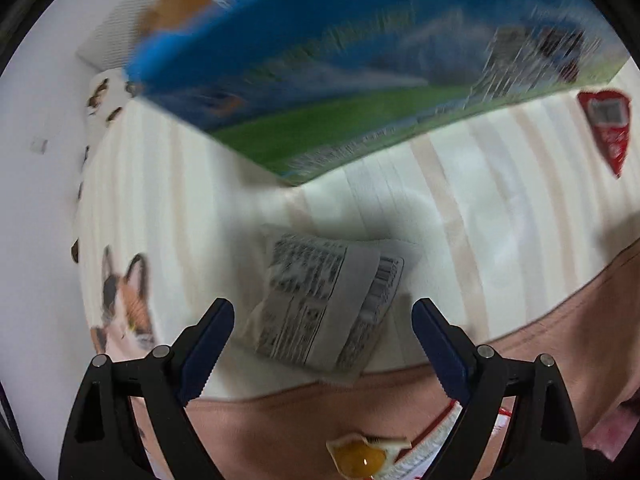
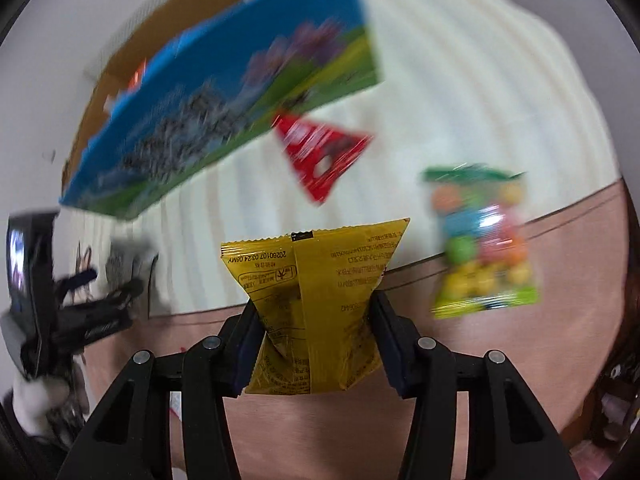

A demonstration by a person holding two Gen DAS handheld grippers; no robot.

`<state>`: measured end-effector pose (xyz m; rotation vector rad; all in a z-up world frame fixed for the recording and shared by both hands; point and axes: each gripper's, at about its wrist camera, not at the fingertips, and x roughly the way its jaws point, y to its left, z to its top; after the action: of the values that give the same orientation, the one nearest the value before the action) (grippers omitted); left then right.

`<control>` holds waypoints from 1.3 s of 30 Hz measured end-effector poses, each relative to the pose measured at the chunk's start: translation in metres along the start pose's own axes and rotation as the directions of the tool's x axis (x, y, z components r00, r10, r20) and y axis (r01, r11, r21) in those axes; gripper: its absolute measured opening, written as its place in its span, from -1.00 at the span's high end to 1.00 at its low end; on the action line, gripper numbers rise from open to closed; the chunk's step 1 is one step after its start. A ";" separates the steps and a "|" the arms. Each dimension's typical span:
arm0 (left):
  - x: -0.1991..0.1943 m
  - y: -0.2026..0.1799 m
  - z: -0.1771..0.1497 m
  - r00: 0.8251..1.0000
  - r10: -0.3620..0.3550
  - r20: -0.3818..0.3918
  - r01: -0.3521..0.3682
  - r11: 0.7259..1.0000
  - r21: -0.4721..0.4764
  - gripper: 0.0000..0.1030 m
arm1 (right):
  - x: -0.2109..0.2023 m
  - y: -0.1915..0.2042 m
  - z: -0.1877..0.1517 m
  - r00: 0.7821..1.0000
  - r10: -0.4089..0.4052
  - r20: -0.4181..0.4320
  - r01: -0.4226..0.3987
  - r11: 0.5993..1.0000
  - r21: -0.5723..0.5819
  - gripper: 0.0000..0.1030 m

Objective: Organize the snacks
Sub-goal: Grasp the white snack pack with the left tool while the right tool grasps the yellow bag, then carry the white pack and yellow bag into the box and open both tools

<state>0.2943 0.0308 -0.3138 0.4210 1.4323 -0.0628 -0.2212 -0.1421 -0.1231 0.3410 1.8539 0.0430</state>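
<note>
Right gripper holds a yellow packet; left gripper hangs wide over a white one.

The right gripper [image 2: 312,316] pinches the yellow packet [image 2: 320,304] between its pads, lifted off the striped cloth [image 2: 460,92]. The left gripper [image 1: 324,320] stands wide, touching nothing, above the white packet [image 1: 320,300], which lies on the cloth below the blue box [image 1: 360,60]. A red packet [image 2: 320,152] lies just beside the box; a green candy bag [image 2: 484,240] lies further off.

Glossy yellow foil packet [image 2: 316,308], matt grey paper-like packet [image 1: 328,304], shiny printed cardboard box [image 1: 360,68], striped cloth [image 1: 460,184]
</note>
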 end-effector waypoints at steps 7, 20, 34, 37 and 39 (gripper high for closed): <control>0.014 0.035 -0.024 0.971 -0.226 -0.078 0.188 0.923 -0.336 -0.13 | 0.028 0.015 -0.020 0.996 -0.006 -0.089 0.003 0.999 -0.041 -0.05; 0.030 0.031 -0.059 0.940 -0.334 -0.069 0.265 0.843 -0.469 -0.27 | 0.067 0.028 -0.040 0.981 0.018 -0.194 -0.021 1.000 -0.011 -0.31; -0.042 -0.019 -0.099 0.921 -0.387 0.032 0.357 0.812 -0.462 0.00 | 0.069 0.066 -0.048 0.985 0.043 -0.166 -0.059 0.994 -0.088 0.00; -0.071 -0.028 -0.092 0.906 -0.415 0.081 0.406 0.802 -0.437 0.00 | 0.050 0.069 -0.040 0.986 0.085 -0.143 -0.098 0.992 -0.085 0.00; -0.092 -0.028 -0.079 0.896 -0.427 0.120 0.436 0.797 -0.419 0.00 | 0.030 0.070 -0.031 0.986 0.121 -0.117 -0.130 0.988 -0.078 0.00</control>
<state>0.1974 0.0113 -0.2383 -0.2874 1.4496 -0.1109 -0.2435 -0.0634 -0.1272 0.4021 1.9324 0.2318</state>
